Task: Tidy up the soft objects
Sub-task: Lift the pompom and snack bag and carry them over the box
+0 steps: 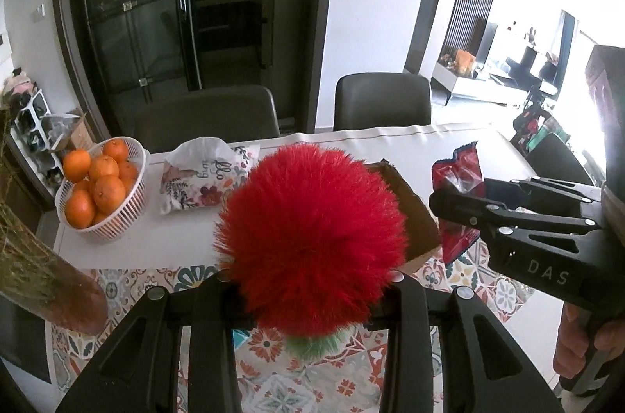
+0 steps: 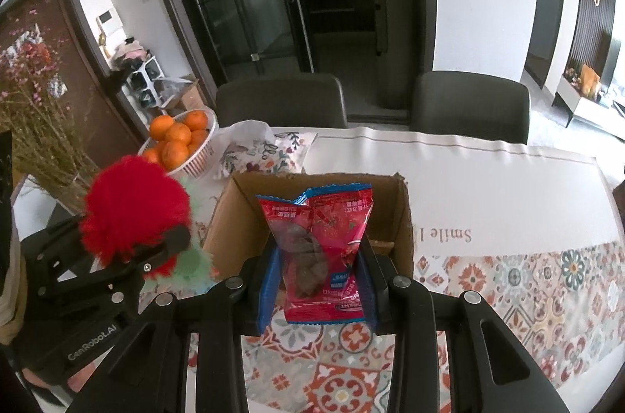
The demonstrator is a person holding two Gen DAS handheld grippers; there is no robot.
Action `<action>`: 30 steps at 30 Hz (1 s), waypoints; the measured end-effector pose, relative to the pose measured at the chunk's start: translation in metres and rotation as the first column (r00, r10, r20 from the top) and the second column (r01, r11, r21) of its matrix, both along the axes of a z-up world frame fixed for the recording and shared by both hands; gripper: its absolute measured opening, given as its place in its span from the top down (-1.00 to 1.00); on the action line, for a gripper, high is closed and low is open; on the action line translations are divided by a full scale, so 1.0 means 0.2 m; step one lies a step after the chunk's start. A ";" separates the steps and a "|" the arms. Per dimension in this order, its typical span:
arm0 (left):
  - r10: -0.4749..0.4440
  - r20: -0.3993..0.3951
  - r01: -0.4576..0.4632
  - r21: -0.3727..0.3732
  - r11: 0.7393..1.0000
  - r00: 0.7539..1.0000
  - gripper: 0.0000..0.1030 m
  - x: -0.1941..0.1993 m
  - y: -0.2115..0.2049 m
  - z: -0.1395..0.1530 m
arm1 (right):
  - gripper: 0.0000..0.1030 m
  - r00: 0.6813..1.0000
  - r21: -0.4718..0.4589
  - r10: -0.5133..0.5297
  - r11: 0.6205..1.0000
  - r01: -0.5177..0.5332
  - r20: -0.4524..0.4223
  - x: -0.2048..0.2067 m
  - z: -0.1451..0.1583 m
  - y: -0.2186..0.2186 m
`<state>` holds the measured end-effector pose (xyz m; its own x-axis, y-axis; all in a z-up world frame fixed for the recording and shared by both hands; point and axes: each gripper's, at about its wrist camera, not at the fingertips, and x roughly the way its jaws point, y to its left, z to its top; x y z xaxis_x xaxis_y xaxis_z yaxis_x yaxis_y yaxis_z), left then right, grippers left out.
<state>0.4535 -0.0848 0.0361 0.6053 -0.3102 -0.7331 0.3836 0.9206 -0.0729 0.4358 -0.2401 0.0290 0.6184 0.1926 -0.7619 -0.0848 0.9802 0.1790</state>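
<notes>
Left view, fluffy ball: left gripper squeezes a red fluffy ball with a green tuft under it, right at the middle of the view.
Left view, feel: it looks very light and squishy, so the hairs bend; I think a hold low down near the green part is best.
Left view, box: the cardboard box hides behind the ball at 2 o'clock.
Left view, room: the basket of oranges and flowery pouch sit at 10 and 11 o'clock, well apart.
Right view, snack bag: right gripper pinches a red snack bag at its sides, just in front of the box.
Right view, feel: the bag looks thin, crinkly and slippery; a hard squeeze may crush what is inside.
Right view, room: the box is open on top, and its walls are the edges to clear.
</notes>
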 end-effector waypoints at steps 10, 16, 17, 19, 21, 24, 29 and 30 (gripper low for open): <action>-0.014 -0.061 0.017 0.048 0.999 0.998 0.31 0.17 -0.03 -0.09 | 0.29 0.999 -0.035 0.011 0.999 -0.013 -0.035 0.17 -0.06 0.00; -0.018 -0.116 0.029 0.090 0.996 0.993 0.31 0.26 -0.05 -0.19 | 0.29 0.994 -0.042 0.012 0.999 -0.017 -0.108 0.27 -0.17 -0.03; -0.017 -0.129 0.031 0.100 0.995 0.991 0.31 0.28 -0.05 -0.21 | 0.29 0.993 -0.047 0.013 0.999 -0.019 -0.121 0.29 -0.19 -0.03; -0.019 -0.146 0.036 0.112 0.993 0.989 0.31 0.30 -0.05 -0.25 | 0.29 0.990 -0.058 0.012 0.998 -0.020 -0.141 0.32 -0.24 -0.03; -0.022 -0.176 0.044 0.121 0.992 0.984 0.31 0.32 -0.06 -0.28 | 0.29 0.986 -0.066 0.011 0.998 -0.022 -0.164 0.36 -0.28 -0.03; -0.030 -0.219 0.059 0.125 0.990 0.975 0.31 0.35 -0.07 -0.33 | 0.29 0.981 -0.079 0.013 0.996 -0.028 -0.193 0.40 -0.33 -0.03; -0.032 -0.269 0.070 0.133 0.989 0.963 0.31 0.40 -0.08 -0.40 | 0.29 0.972 -0.090 0.016 0.995 -0.037 -0.233 0.47 -0.40 -0.03; -0.035 -0.281 0.074 0.131 0.989 0.959 0.31 0.41 -0.08 -0.41 | 0.29 0.971 -0.090 0.016 0.995 -0.038 -0.238 0.48 -0.41 -0.03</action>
